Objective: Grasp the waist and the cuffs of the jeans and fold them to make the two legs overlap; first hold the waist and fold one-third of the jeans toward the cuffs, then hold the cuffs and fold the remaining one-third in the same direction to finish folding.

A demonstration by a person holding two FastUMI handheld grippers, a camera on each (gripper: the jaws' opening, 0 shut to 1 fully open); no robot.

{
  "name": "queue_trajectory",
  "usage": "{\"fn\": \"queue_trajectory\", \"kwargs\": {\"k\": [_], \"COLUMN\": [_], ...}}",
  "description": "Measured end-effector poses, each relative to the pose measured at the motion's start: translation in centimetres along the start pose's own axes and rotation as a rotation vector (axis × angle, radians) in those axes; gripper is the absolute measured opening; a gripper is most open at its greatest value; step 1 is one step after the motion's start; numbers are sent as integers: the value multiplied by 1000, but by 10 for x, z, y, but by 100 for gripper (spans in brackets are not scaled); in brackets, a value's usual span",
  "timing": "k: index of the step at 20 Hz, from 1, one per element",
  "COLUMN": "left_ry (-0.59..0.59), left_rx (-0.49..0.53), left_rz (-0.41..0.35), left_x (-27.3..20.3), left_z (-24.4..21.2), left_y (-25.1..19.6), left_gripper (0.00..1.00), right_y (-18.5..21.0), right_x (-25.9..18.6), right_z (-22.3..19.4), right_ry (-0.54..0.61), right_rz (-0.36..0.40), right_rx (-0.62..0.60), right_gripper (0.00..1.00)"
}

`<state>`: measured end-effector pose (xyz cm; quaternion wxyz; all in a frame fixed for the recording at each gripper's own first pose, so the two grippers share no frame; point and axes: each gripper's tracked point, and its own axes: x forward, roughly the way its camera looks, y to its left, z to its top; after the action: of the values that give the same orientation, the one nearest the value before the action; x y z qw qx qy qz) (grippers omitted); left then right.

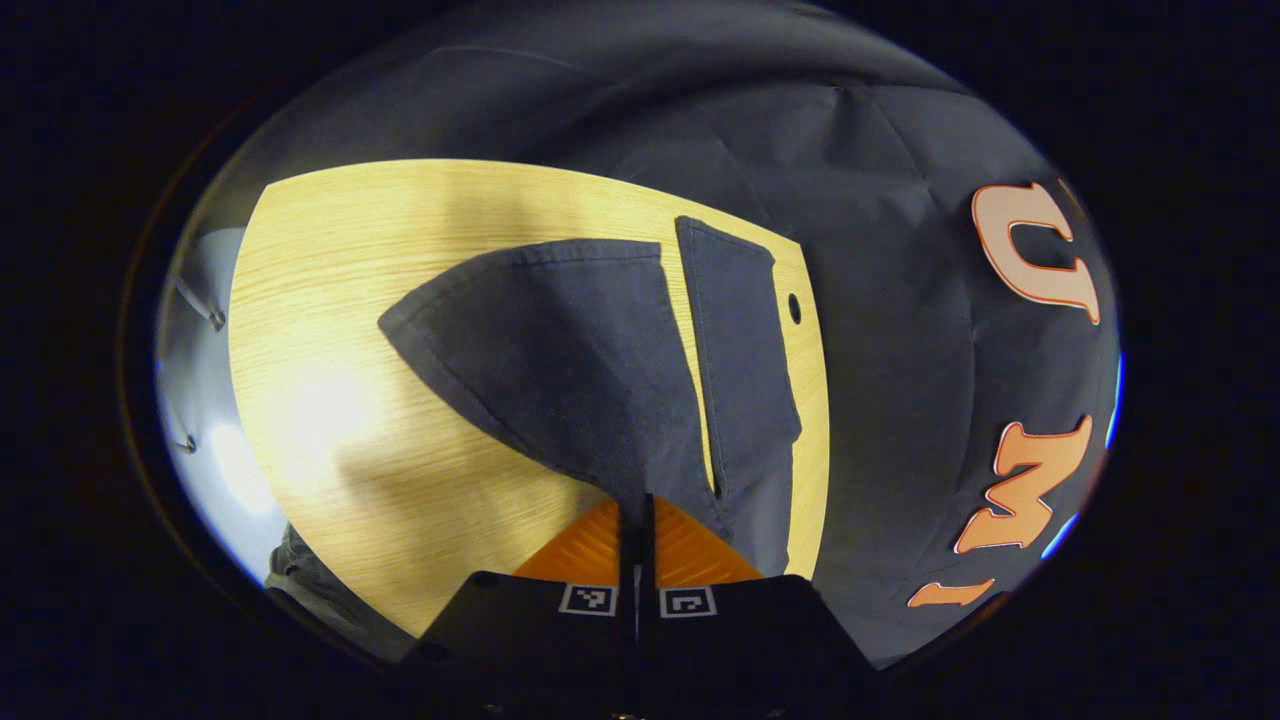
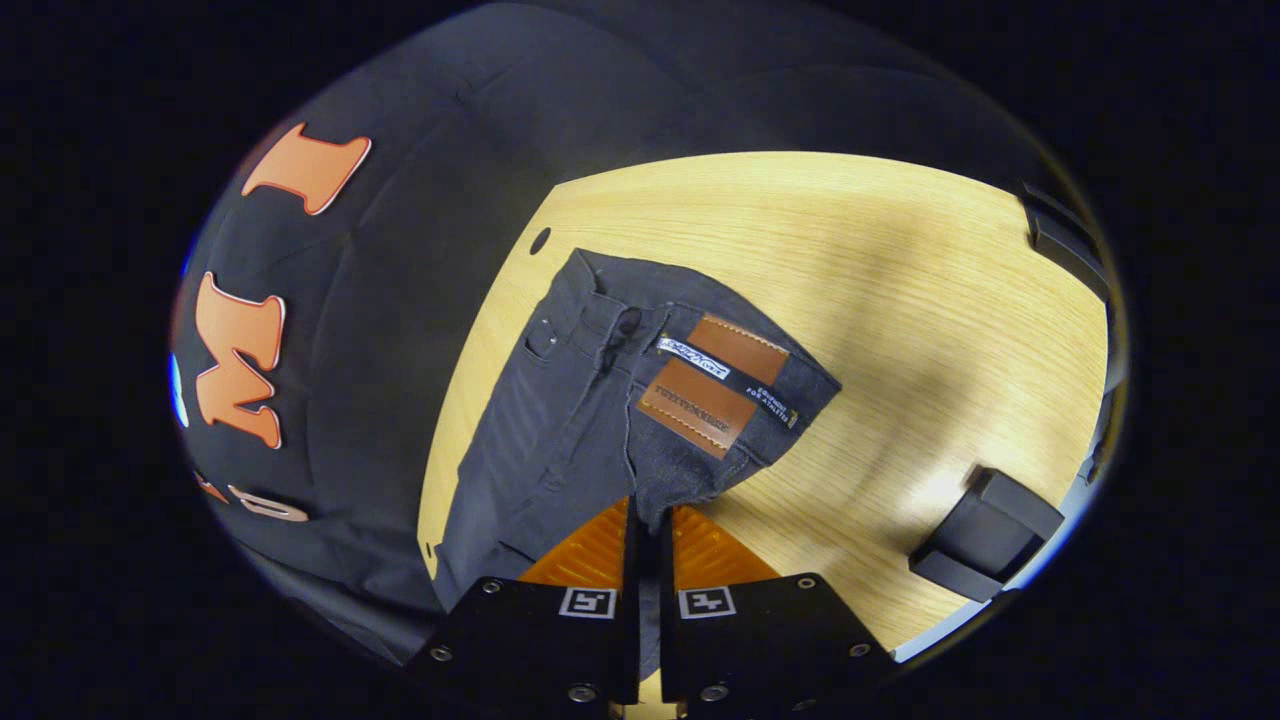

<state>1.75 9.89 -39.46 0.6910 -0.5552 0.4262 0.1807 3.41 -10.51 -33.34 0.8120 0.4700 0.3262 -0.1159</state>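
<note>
- Left gripper view, nearest: left gripper [image 1: 636, 510] with its two fingers drawn together, pinching an edge of the jeans [image 1: 580, 360] between them. Only a thin dark slit shows between the fingers, and the cloth runs into it.
- From that pinch the dark denim fans out forward over the table [image 1: 330, 300]: a broad leg panel to the left with its hem [image 1: 400, 322] at the far left corner, and a narrower strip [image 1: 745, 340] to the right, with a sliver of light wood showing between the two.
- The narrow strip runs beside the table's right edge; a small dark hole [image 1: 794, 308] in the tabletop sits just beside it.
- Farther off, bare pale wood-grain tabletop with a bright glare patch on the left, then the dark booth wall [image 1: 880, 160] behind.
- Right gripper view, nearest: right gripper [image 2: 650, 525] likewise clenched on denim, the fabric bunched where it enters the fingers.
- Just beyond lies the waist [image 2: 600, 300] end of the jeans: a brown leather patch [image 2: 712, 383] faces up, with belt loops on the waistband past it.
- The jeans lie along the table's left edge in this view.
- To the right, on the table near its edge, a dark blocky object [image 2: 985, 535]; I cannot tell what it is.
</note>
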Motion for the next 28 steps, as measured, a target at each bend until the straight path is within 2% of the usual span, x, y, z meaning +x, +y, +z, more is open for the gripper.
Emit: {"fn": "queue_trajectory", "kwargs": {"k": [5, 8, 12, 16, 20, 23, 25, 28], "left_ry": [-3, 20, 62, 116, 166, 187, 207, 269], "left_rx": [-31, -2, 92, 166, 248, 278, 325, 408], "left_rz": [-34, 2, 58, 126, 150, 136, 115, 122], "left_x": [-26, -29, -15, 27, 87, 141, 177, 226], "left_z": [3, 8, 27, 44, 61, 73, 76, 70], "left_y": [-29, -47, -90, -125, -167, -198, -215, -225], "left_gripper": [1, 1, 1, 1, 1, 1, 1, 1], "right_y": [19, 39, 88, 113, 124, 135, 143, 144], "right_x": [-21, -27, -2, 36, 77, 104, 126, 159], "right_z": [25, 58, 79, 96, 110, 127, 133, 131], "right_ry": [7, -15, -22, -8, -2, -22, -22, -4], "right_rz": [82, 120, 122, 91, 46, 39, 35, -3], "right_rx": [-42, -44, -50, -27, -32, -27, -21, -33], "right_gripper": [8, 8, 9, 9, 9, 9, 8, 8]}}
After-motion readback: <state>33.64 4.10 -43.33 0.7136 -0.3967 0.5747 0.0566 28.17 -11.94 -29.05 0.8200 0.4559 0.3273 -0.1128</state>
